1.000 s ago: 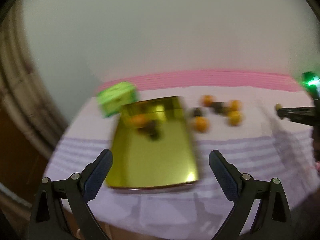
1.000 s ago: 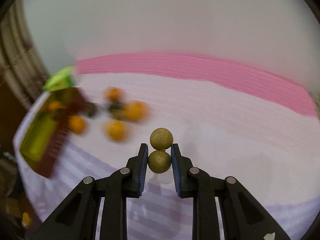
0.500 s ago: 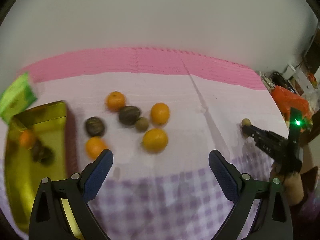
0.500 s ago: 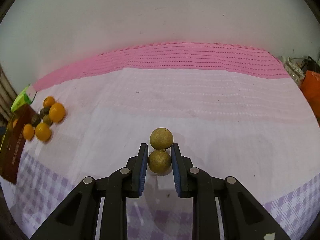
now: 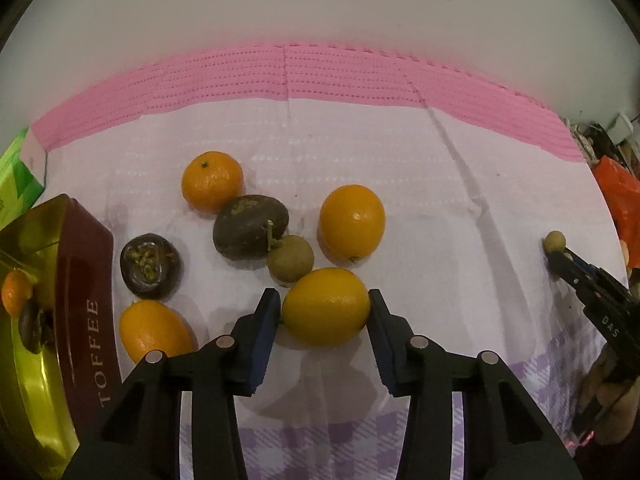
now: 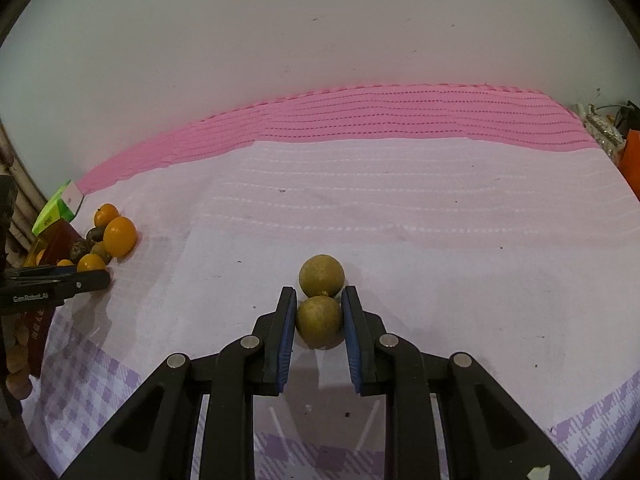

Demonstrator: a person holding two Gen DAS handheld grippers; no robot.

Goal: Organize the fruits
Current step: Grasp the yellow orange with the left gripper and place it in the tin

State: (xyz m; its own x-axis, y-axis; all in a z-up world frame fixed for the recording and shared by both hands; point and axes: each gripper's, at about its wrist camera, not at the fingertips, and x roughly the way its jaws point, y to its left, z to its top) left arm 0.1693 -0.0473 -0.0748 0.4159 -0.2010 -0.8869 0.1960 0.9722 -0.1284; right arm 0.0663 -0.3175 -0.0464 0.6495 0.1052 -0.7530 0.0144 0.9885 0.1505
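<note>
While the left hand-held gripper (image 5: 325, 312) closes its jaws, a yellow-orange citrus (image 5: 325, 306) sits between the blue pads (image 5: 265, 320), which touch or all but touch its two sides; the fruit rests on the bench (image 5: 440, 184), covered in a pale lilac cloth with a pink band at the far edge. Just beyond it lies a small tan-green round fruit (image 5: 290, 258), touching a dark brown wrinkled fruit (image 5: 251, 226). A mandarin (image 5: 212, 180) sits behind that one, and a larger orange (image 5: 352, 223) stands to the right. A second dark fruit (image 5: 150, 264), split open at the top, lies to the left, with another orange fruit (image 5: 154, 332) nearer the camera. At the left edge a gold tin (image 5: 86, 280) lettered TOFFEE holds a small orange fruit (image 5: 15, 291) and a dark one (image 5: 33, 330). A green carton (image 5: 16, 184) stands behind the tin.

The right hand-held gripper (image 6: 320, 322) is clamped on a tan round fruit (image 6: 319, 320), well apart from the pile. A twin fruit (image 6: 321, 275) touches it just ahead of the fingertips.
</note>
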